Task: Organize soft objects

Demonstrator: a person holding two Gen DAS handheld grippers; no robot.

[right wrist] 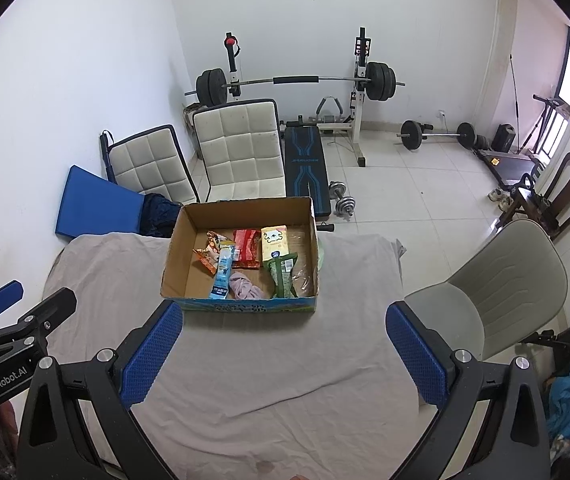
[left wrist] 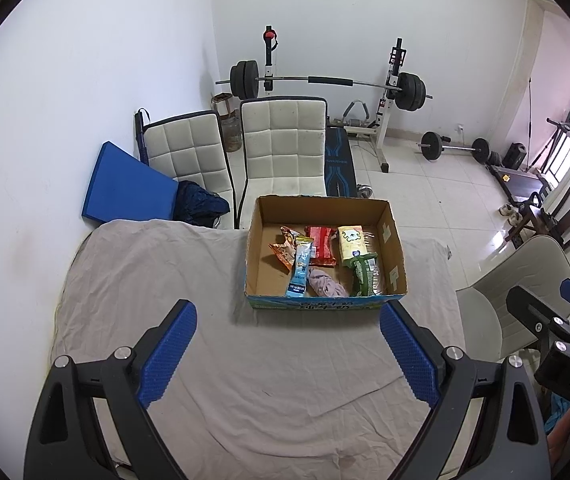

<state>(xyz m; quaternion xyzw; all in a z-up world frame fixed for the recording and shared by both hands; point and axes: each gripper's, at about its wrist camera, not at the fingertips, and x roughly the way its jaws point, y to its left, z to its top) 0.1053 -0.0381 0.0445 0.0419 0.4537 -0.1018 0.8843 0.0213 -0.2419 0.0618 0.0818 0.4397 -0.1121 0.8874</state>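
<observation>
gym gear lines the far wall beyond a cloth-covered table (left wrist: 165,320). every soft packet seems already inside the cardboard box (left wrist: 395,248), so sorting looks nearly finished. left tongs (left wrist: 285,352) and right tongs (right wrist: 285,352) both gape wide, empty.

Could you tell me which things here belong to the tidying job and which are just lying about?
Job:
cardboard box
orange snack bag
red packet
yellow packet
green packet
blue sachet
pink cloth
left tongs and right tongs, open

Lying about:
barbell rack
white chairs
blue mat
</observation>
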